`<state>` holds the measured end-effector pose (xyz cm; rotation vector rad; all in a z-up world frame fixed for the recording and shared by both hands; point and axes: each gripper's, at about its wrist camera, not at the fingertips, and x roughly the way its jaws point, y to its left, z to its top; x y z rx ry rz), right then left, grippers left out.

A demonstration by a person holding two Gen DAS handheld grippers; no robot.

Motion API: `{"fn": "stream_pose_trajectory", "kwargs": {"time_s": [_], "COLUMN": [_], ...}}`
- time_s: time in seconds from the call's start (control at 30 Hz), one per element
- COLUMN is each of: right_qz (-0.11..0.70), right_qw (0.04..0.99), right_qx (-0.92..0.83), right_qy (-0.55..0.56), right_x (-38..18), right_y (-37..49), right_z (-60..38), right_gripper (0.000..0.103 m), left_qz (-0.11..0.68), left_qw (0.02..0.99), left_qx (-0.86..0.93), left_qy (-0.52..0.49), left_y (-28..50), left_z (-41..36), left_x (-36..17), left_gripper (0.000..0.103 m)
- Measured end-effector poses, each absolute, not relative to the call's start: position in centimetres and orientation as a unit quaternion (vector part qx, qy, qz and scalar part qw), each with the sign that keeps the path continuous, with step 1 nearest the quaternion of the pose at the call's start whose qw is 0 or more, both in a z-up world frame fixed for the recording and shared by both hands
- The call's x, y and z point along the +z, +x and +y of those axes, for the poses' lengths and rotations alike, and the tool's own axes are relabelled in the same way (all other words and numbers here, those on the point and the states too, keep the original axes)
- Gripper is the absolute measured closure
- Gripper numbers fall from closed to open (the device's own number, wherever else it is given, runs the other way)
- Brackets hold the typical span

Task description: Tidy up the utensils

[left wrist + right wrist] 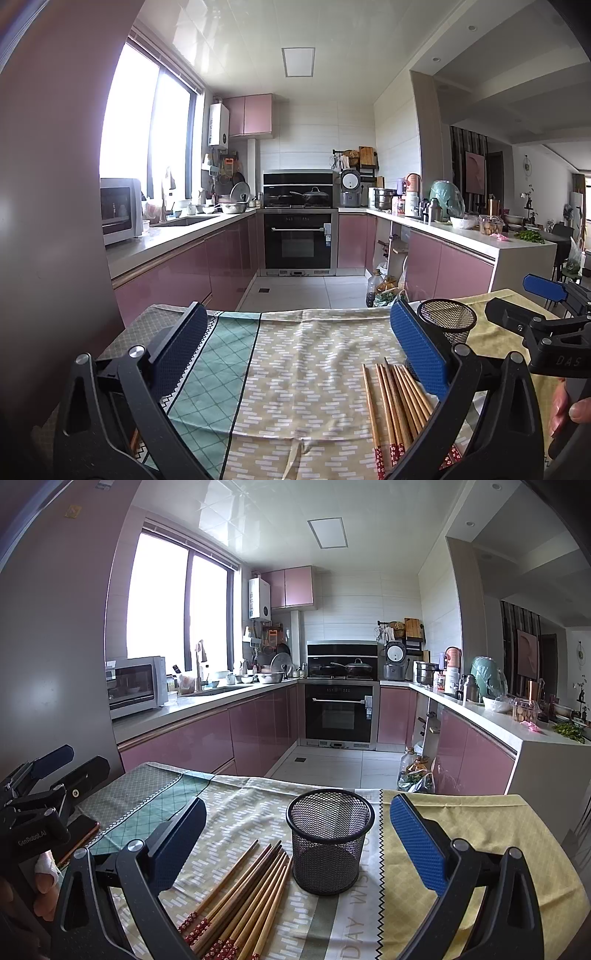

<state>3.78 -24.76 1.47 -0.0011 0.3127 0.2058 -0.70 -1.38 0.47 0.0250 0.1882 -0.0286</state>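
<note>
Right wrist view takes in the patterned tablecloth (pixel 258 805) spread over the table beneath me, with the pink kitchen cabinets (pixel 192 742) and black oven (pixel 340 714) well beyond it. On the cloth stands an upright black mesh cup (pixel 328 843), nothing inside it that I can see. Just to its left lies a fanned bundle of wooden chopsticks (pixel 243 893), red patterned ends toward me, tips close beside the cup's base. My right gripper (pixel 295 838) hangs above them with its jaws spread wide, blue pads (pixel 417 845) on either side of the cup and gripping nothing. My left gripper (pixel 299 343) is likewise wide apart and holding nothing, over bare cloth, the chopsticks lying by its right finger and the cup behind that finger.
</note>
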Motion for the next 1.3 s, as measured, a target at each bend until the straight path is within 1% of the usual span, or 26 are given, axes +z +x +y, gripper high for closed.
{"fn": "stream_pose_trajectory", "kwargs": {"time_s": [1.3], "right_qz": [0.16], "right_qw": [0.981], "right_qx": [0.106], "right_qy": [0.004], "right_x": [1.45], "right_y": [4.14], "right_z": [-25.17], "right_gripper": [0.007], "left_qz": [0.104], "left_qw": [0.994], "left_qx": [-0.017], "left_qy": [0.016], "left_y": [-0.49], "left_z": [-1.88], "left_x": [-0.13], "left_gripper": [0.005]}}
